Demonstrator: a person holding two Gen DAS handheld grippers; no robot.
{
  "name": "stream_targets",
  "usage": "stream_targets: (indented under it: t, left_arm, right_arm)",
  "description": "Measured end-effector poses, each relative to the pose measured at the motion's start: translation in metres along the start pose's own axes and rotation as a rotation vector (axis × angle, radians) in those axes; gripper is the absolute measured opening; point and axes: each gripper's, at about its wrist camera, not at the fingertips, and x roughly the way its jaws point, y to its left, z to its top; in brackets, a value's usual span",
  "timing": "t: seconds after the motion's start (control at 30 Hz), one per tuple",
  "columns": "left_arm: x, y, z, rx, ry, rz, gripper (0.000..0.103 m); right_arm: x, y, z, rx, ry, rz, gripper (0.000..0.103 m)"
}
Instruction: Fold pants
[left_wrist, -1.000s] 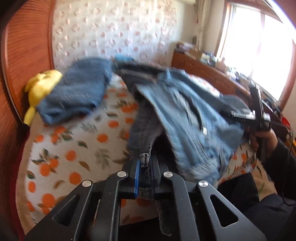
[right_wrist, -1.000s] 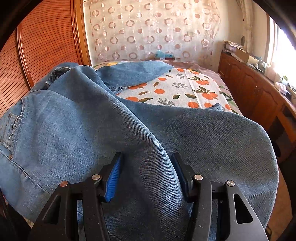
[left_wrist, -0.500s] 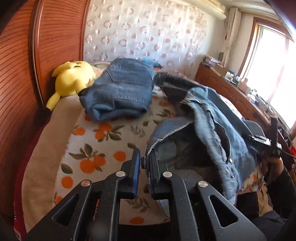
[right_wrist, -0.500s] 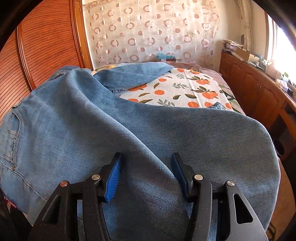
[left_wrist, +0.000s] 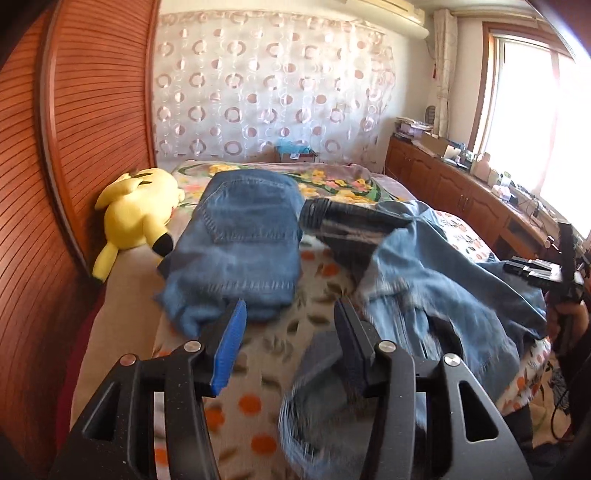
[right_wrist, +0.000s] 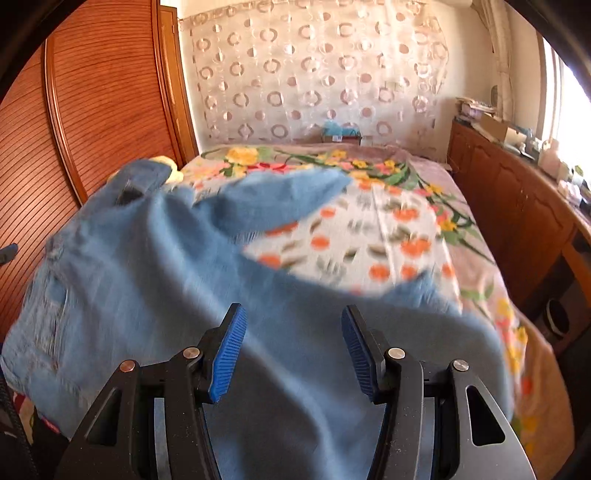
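Observation:
Light blue jeans (left_wrist: 436, 280) lie rumpled across the right side of the bed. My left gripper (left_wrist: 290, 314) hovers over the orange-print sheet (left_wrist: 258, 369) with its jaws opening. Nothing is between its pads; a blurred denim edge (left_wrist: 325, 417) hangs loose just below its right finger. In the right wrist view the same jeans (right_wrist: 184, 277) spread under and in front of my right gripper (right_wrist: 293, 314). Its jaws stand apart, both blue pads show bare, and cloth lies in the gap without being pinched. The right gripper (left_wrist: 532, 269) also shows at the far right of the left wrist view, held by a hand (left_wrist: 565, 317).
A folded pair of darker jeans (left_wrist: 243, 243) sits mid-bed, with a yellow plush toy (left_wrist: 136, 210) to its left against the wooden panel (left_wrist: 74, 147). A dark grey garment (left_wrist: 347, 221) lies behind the light jeans. A wooden sideboard (right_wrist: 517, 206) runs along the bed's right side.
My left gripper was shut on a denim edge, and now its jaws are apart and the edge has dropped away. The right gripper has risen a little and more of the sheet shows.

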Motion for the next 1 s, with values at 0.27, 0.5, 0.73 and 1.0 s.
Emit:
stream_targets:
  t: [0.27, 0.5, 0.73, 1.0]
  left_arm:
    - [0.074, -0.023, 0.06, 0.046, 0.065, -0.072, 0.051]
    - [0.128, -0.036, 0.077, 0.054, 0.169, -0.098, 0.051]
    - [0.168, -0.039, 0.076, -0.002, 0.269, -0.122, 0.051]
    - [0.189, -0.041, 0.068, -0.029, 0.359, -0.111, 0.051]
  right_arm:
    - [0.036, -0.026, 0.062, -0.023, 0.009, -0.039, 0.056]
    - [0.087, -0.032, 0.093, -0.032, 0.051, -0.01, 0.056]
    - [0.138, -0.036, 0.117, -0.03, 0.1, 0.032, 0.056]
    - [0.164, -0.044, 0.128, -0.026, 0.128, 0.059, 0.056]
